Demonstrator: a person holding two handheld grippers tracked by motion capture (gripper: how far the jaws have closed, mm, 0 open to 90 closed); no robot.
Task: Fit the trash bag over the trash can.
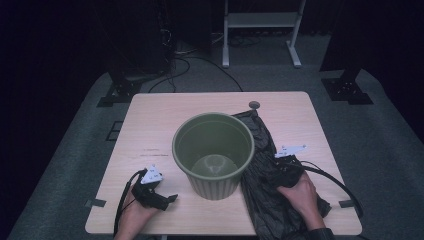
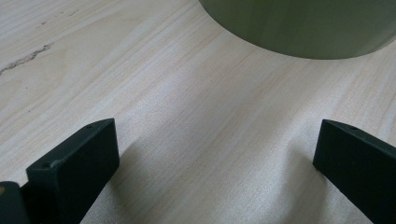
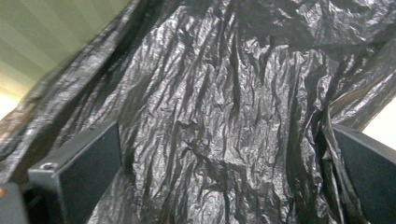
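The right gripper (image 1: 281, 167) rested on the black bag (image 1: 265, 195) at the table's 4 o'clock area. In the right gripper view its jaws stood wide apart, with crinkled bag film (image 3: 224, 116) spread between them and not clamped. The person's right hand (image 1: 300, 192) held the gripper from the 6 o'clock side, and its cable (image 1: 340, 185) looped toward 3 o'clock.

The left gripper (image 1: 167, 199) lay low over the table (image 1: 150, 125) at 8 o'clock, held by the left hand (image 1: 136, 212). In the left gripper view its jaws were wide apart over bare wood (image 2: 205, 135), holding nothing. The bin wall (image 2: 303, 28) stood ahead of them at 12 o'clock, apart from both jaws.

The green bin (image 1: 213, 155) stood upright at the table's centre, between the two grippers. The bag lay flat against the bin's 3 o'clock side, running from 1 o'clock to the near edge at 5 o'clock. A small round disc (image 1: 254, 104) sat at the table's far edge, at 12 o'clock, just beyond the bag's far end.
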